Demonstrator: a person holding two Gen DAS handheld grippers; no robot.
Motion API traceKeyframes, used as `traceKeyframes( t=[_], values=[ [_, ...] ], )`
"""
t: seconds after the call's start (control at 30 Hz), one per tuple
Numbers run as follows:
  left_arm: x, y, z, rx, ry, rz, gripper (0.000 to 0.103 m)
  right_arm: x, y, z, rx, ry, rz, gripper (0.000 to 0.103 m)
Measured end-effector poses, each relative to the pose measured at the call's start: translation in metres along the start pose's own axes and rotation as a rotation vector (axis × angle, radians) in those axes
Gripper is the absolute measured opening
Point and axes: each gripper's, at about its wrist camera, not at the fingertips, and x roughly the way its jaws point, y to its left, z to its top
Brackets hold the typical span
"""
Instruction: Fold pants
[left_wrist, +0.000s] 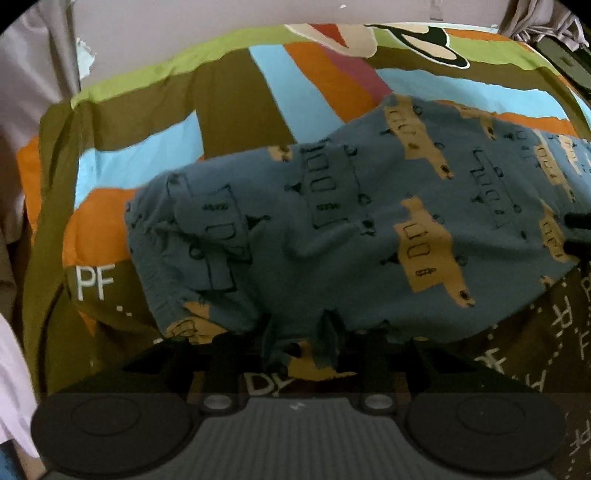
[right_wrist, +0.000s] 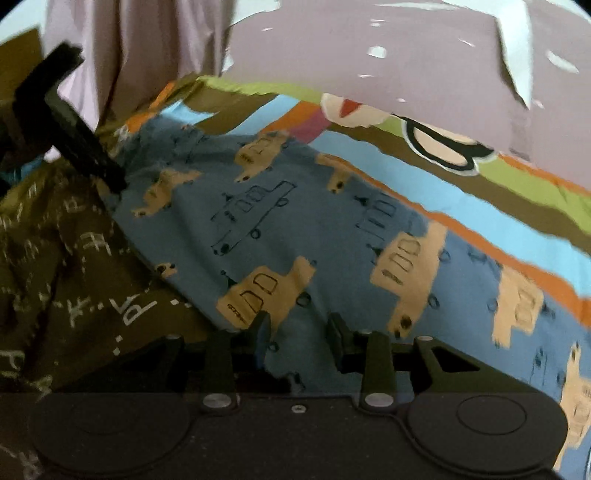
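Note:
The blue pants (left_wrist: 332, 229) with tan and outlined bus prints lie spread on a colourful bedspread (left_wrist: 229, 110). Their waistband end is at the left in the left wrist view. My left gripper (left_wrist: 301, 347) is shut on the near edge of the pants, with a fold of cloth bunched between the fingers. In the right wrist view the pants (right_wrist: 314, 229) run from upper left to lower right. My right gripper (right_wrist: 299, 328) has its fingers around the near edge of the pants with cloth between them; the jaws stand partly apart. The left gripper (right_wrist: 110, 177) shows at upper left there.
The bedspread (right_wrist: 480, 206) has olive, orange, light blue and green bands and white lettering near me. A pale wall (left_wrist: 184, 29) runs behind the bed. A light curtain (right_wrist: 129, 55) hangs at the back left. Grey cloth (left_wrist: 546, 22) lies at the far right corner.

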Motion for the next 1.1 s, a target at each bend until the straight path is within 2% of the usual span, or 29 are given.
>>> traceKeyframes(
  t=[0.03,0.07,0.1,0.17,0.23,0.3,0.33,0.47,0.57,0.63,0.77,0.87,0.93,1.0,1.1],
  values=[
    [-0.006,-0.004,0.002,0.002,-0.017,-0.021,0.039,-0.009,-0.005,-0.001,0.027,-0.034,-0.006,0.038],
    [-0.013,-0.009,0.005,0.003,-0.044,-0.048,0.052,-0.019,-0.011,-0.003,0.057,-0.065,-0.02,0.043],
    [-0.021,-0.016,0.008,0.004,-0.081,-0.072,0.07,-0.028,-0.016,-0.006,0.087,-0.088,-0.035,0.053],
    [-0.032,-0.037,0.019,0.032,-0.148,-0.135,0.082,-0.047,-0.031,-0.014,0.178,-0.138,-0.084,0.066],
    [-0.034,-0.068,0.04,0.119,-0.183,-0.218,0.083,-0.065,-0.045,-0.027,0.295,-0.174,-0.143,0.072],
    [-0.034,-0.105,0.063,0.222,-0.218,-0.273,0.089,-0.082,-0.058,-0.044,0.438,-0.222,-0.206,0.082],
    [-0.033,-0.126,0.076,0.278,-0.239,-0.299,0.091,-0.089,-0.064,-0.052,0.511,-0.245,-0.231,0.084],
    [-0.027,-0.207,0.124,0.452,-0.293,-0.423,0.091,-0.109,-0.084,-0.089,0.744,-0.287,-0.281,0.085],
    [-0.015,-0.267,0.153,0.541,-0.308,-0.532,0.085,-0.117,-0.095,-0.104,0.785,-0.288,-0.298,0.084],
    [-0.005,-0.3,0.169,0.572,-0.304,-0.591,0.084,-0.122,-0.106,-0.114,0.828,-0.289,-0.3,0.083],
    [0.017,-0.352,0.184,0.648,-0.256,-0.675,0.082,-0.122,-0.13,-0.133,0.952,-0.3,-0.245,0.076],
    [0.038,-0.377,0.187,0.698,-0.206,-0.683,0.082,-0.119,-0.142,-0.139,1.007,-0.329,-0.195,0.075],
    [0.051,-0.39,0.185,0.722,-0.172,-0.672,0.083,-0.115,-0.15,-0.137,1.018,-0.318,-0.201,0.074],
    [0.062,-0.396,0.185,0.736,-0.144,-0.629,0.083,-0.11,-0.156,-0.135,1.033,-0.274,-0.24,0.063],
    [0.079,-0.397,0.185,0.746,-0.112,-0.558,0.081,-0.11,-0.161,-0.137,1.057,-0.285,-0.255,0.057]
  ],
)
